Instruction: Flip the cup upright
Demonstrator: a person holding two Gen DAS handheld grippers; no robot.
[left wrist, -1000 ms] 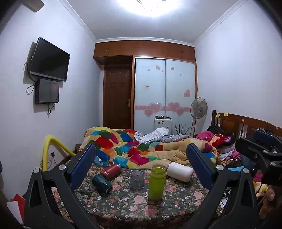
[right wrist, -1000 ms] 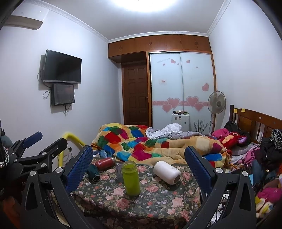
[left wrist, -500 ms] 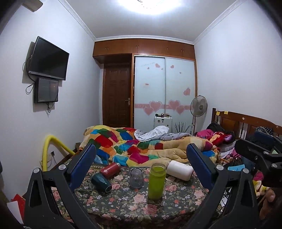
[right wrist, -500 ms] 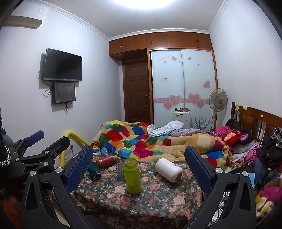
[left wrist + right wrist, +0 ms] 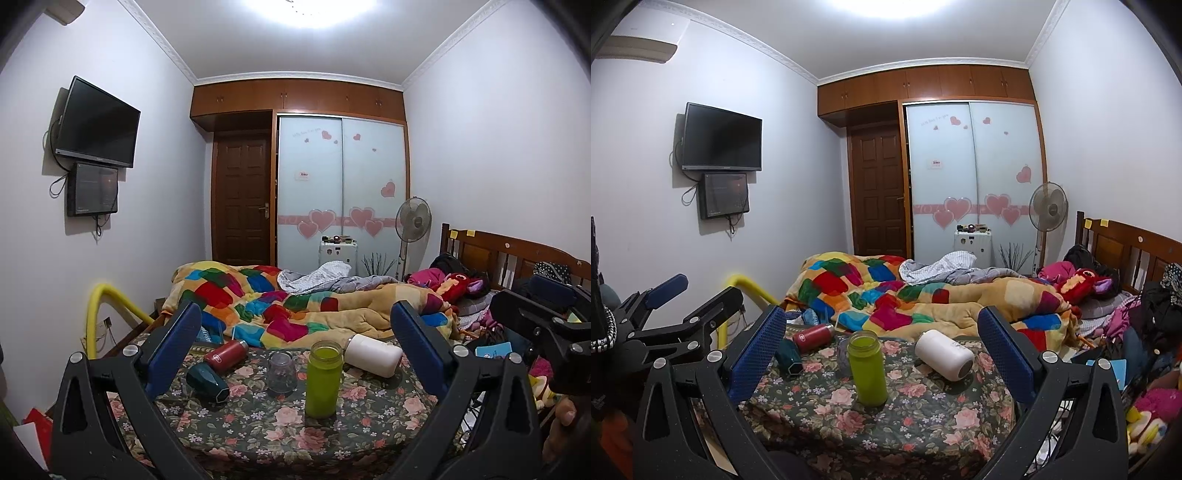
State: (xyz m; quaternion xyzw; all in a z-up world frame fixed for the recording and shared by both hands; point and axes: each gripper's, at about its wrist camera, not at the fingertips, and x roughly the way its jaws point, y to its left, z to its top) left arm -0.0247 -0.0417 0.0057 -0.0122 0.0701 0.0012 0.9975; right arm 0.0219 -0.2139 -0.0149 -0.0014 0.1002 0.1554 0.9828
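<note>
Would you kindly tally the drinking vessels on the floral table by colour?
Red: 1
Dark green: 1
Clear: 1
Lime green: 1
White: 1
Total: 5

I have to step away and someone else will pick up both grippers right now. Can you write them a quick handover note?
Left gripper: open, holding nothing, held back from the table.
Right gripper: open, holding nothing, also short of the table.
On the floral table: green bottle and clear glass cup stand; whether the glass is mouth up is unclear. White bottle, red bottle and dark teal cup lie on their sides.
Done: nothing visibly; no lying cup is gripped.
Left: approach a lying cup, grip it, stand it upright, release.
</note>
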